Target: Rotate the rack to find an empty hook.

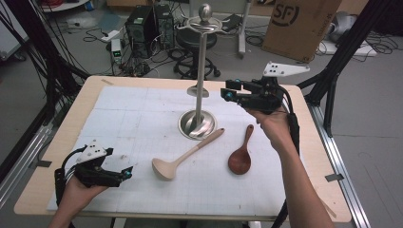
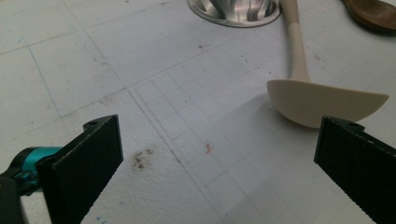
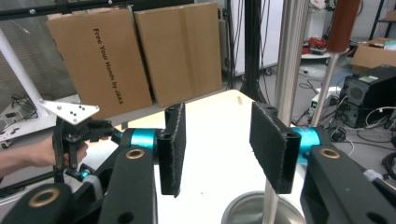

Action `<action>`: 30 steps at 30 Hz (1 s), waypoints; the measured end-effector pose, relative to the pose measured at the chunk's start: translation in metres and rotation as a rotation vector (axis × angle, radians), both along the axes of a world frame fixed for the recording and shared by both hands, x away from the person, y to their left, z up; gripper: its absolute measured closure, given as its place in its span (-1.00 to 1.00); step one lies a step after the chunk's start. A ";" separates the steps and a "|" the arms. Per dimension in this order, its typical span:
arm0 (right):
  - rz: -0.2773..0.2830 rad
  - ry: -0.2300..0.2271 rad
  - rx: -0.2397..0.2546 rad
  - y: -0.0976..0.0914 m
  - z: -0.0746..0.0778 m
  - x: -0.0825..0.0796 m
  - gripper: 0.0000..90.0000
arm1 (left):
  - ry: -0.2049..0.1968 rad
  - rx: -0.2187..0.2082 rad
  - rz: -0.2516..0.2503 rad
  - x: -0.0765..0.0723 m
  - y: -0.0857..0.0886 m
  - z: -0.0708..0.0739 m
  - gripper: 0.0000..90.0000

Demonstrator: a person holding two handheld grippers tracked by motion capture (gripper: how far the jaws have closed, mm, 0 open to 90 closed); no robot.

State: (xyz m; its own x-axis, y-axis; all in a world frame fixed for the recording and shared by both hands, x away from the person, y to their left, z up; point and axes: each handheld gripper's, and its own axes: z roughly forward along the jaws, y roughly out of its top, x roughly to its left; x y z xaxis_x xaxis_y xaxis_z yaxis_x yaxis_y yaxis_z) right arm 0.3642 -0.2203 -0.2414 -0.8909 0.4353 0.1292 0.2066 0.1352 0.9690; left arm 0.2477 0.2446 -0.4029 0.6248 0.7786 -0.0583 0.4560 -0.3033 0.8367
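Observation:
A steel utensil stand (image 1: 201,71) rises from a round base (image 1: 196,125) at the middle of the white mat. Its pole (image 3: 288,56) passes just behind one jaw in the right gripper view. My right gripper (image 1: 227,90) (image 3: 217,149) hangs raised just right of the pole, open, with nothing between the jaws. A beige ladle (image 1: 183,156) (image 2: 322,105) lies in front of the base. A brown wooden spoon (image 1: 240,156) lies to its right. My left gripper (image 1: 127,173) (image 2: 210,163) rests low at the front left, open, pointing toward the ladle's bowl.
A utensil with a brown handle (image 3: 343,23) hangs from the stand. Beyond the table's far edge stand a cardboard box (image 1: 299,23), computer towers (image 1: 142,28), a stool (image 1: 195,42) and cables. Black frame legs (image 1: 332,71) flank the table.

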 end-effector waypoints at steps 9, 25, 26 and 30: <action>-0.012 0.017 -0.004 -0.011 -0.022 -0.011 0.14 | 0.000 0.001 -0.003 0.000 -0.002 0.000 -0.96; -0.030 0.057 -0.018 -0.027 -0.061 -0.032 0.04 | 0.001 0.005 -0.017 0.000 -0.008 0.000 -0.96; -0.033 0.059 -0.014 -0.029 -0.063 -0.033 0.03 | 0.001 0.007 -0.019 0.000 -0.008 0.000 -0.96; -0.049 0.066 -0.003 -0.036 -0.070 -0.037 0.01 | 0.001 0.006 -0.019 0.000 -0.009 0.000 -0.96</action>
State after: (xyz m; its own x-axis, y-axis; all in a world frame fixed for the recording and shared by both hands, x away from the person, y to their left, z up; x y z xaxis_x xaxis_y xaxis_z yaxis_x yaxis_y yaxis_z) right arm 0.3275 -0.2563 -0.3116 -0.8583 0.4784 0.1857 0.2765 0.1264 0.9527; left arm 0.2480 0.2353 -0.4026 0.6391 0.7672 -0.0543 0.4507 -0.3165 0.8347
